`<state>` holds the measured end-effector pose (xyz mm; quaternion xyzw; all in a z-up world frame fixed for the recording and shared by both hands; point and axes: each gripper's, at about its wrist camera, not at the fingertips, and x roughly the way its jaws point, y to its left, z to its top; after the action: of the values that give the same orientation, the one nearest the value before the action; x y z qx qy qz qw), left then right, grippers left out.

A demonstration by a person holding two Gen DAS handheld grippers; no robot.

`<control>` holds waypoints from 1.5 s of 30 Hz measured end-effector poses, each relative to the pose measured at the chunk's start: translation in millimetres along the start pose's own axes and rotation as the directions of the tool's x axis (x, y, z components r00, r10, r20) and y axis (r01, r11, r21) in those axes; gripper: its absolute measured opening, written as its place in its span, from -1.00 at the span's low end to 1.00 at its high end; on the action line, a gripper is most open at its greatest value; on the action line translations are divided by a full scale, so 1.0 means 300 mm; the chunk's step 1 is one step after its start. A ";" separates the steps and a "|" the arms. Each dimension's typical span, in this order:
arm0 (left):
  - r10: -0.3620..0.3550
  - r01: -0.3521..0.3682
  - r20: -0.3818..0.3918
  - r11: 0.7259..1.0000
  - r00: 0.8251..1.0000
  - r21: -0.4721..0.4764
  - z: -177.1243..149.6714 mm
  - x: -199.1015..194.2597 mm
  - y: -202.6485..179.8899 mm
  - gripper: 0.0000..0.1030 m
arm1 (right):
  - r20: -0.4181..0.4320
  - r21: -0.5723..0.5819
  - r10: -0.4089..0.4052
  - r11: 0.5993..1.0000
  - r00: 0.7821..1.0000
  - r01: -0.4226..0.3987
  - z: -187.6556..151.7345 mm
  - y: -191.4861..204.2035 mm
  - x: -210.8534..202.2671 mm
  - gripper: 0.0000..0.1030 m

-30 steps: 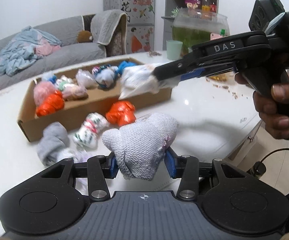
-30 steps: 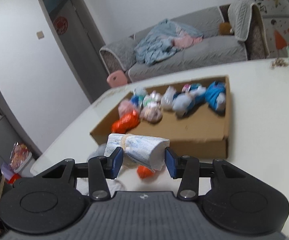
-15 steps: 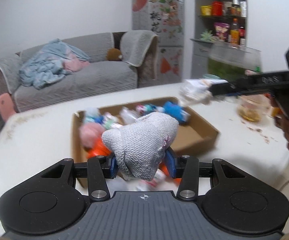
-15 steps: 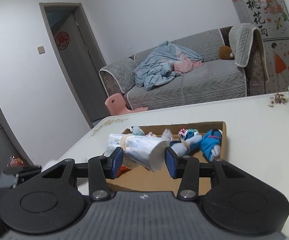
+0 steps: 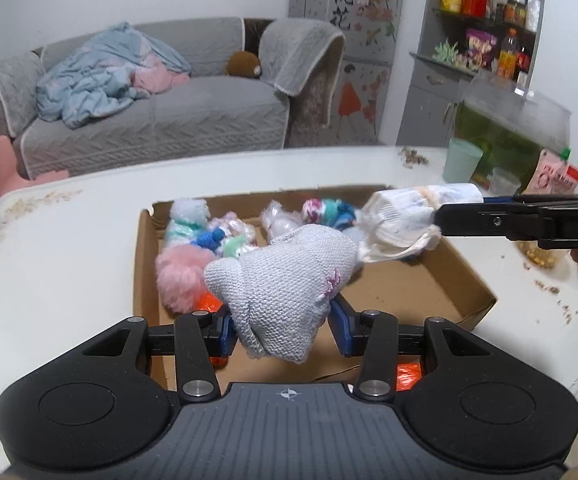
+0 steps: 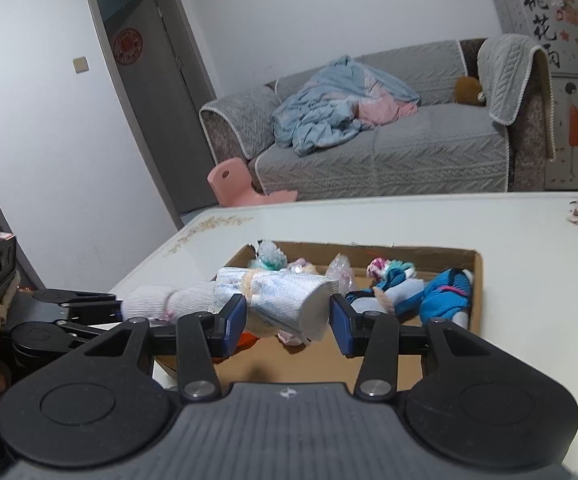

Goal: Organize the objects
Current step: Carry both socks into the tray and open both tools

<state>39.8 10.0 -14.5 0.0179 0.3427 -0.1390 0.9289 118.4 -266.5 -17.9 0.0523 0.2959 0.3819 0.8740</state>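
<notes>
White table [image 5: 69, 264]: left tongs' [image 5: 281, 330] grey sock [image 5: 285, 288] seemingly hides box [image 5: 461, 280] contents.

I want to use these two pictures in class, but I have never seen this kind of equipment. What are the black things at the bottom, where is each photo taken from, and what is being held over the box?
There is no robot here. A person holds a hand-operated two-finger gripper in each hand, and a wide-angle camera on each one looks forward along its fingers. One picture comes from the left gripper, the other from the right gripper. The left one is shut on a grey sock; the right is shut on a white sock. Both hang over a cardboard box on a white table. The box already holds several rolled socks, among them a pink one and a blue one.
</notes>
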 end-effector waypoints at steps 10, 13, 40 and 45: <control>0.008 -0.012 -0.143 1.000 0.990 -0.027 -0.032 0.146 0.066 0.01 | -0.108 -0.014 -0.037 0.999 0.993 0.036 -0.044 -0.015 0.133 -0.19; 0.031 -0.036 -0.179 0.999 0.983 -0.021 -0.041 0.174 0.079 0.01 | -0.137 -0.008 -0.041 0.999 0.990 0.041 -0.059 -0.022 0.175 -0.19; 0.223 -0.239 -0.268 0.971 0.937 -0.028 -0.029 0.239 0.064 0.06 | -0.345 -0.204 -0.104 0.978 0.933 0.033 -0.039 0.021 0.359 -0.10; 0.226 -0.245 -0.275 0.969 0.934 -0.036 -0.022 0.245 0.064 0.08 | -0.372 -0.249 -0.124 0.968 0.920 0.030 -0.027 0.044 0.375 -0.07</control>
<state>94.3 11.3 -67.9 0.0453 0.4656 -0.0109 0.8838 165.5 -179.9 -74.0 -0.1407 0.4153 0.3825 0.8133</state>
